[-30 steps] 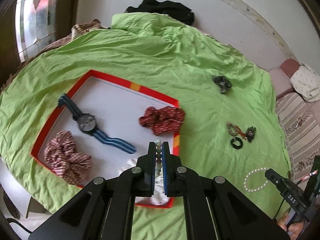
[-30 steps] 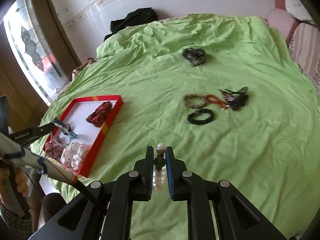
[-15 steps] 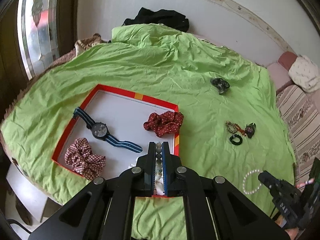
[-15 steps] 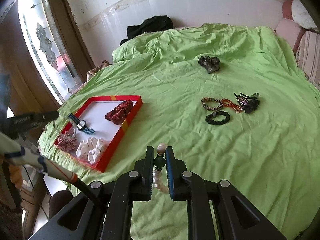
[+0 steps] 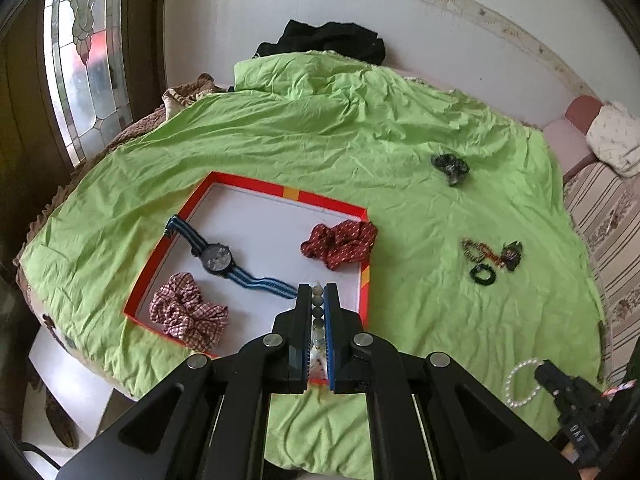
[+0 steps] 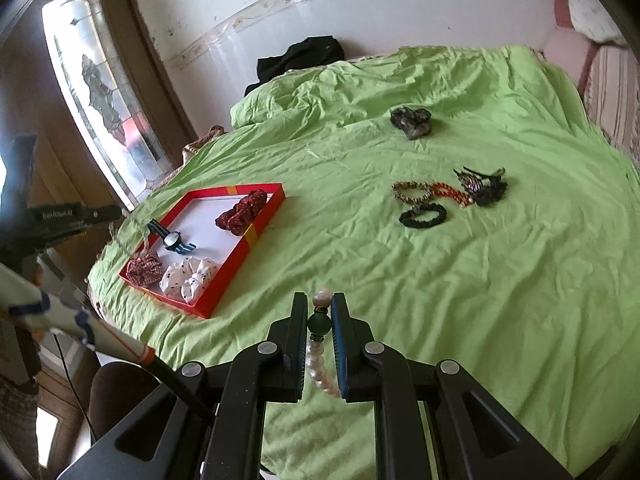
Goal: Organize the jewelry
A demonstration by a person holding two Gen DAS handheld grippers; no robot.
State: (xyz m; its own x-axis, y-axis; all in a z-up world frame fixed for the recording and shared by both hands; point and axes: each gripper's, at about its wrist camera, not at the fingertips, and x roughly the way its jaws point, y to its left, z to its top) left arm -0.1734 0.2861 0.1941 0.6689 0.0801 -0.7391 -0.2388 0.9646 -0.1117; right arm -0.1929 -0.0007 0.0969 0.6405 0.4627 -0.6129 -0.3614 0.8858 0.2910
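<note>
My left gripper (image 5: 318, 294) is shut on a string of grey-green beads (image 5: 318, 304), held above the near edge of the red-rimmed white tray (image 5: 256, 187). The tray holds a blue-striped watch (image 5: 218, 258), a red scrunchie (image 5: 340, 242), a checked scrunchie (image 5: 186, 316) and a white dotted scrunchie (image 6: 188, 278). My right gripper (image 6: 320, 304) is shut on a pearl bracelet (image 6: 320, 368) with a dark green bead, held over the green bedspread. The bracelet also shows in the left wrist view (image 5: 520, 382).
On the bedspread (image 6: 460, 280) lie a black braided band (image 6: 424, 216), a brown bracelet (image 6: 410, 192), an orange bracelet (image 6: 448, 192), a dark hair clip (image 6: 482, 186) and a dark scrunchie (image 6: 412, 120). Black clothes (image 5: 328, 40) lie at the wall. A window (image 5: 84, 60) is left.
Both grippers have risen and pulled back from the bed, so the tray and loose jewelry look smaller and farther. Each keeps its grip.
</note>
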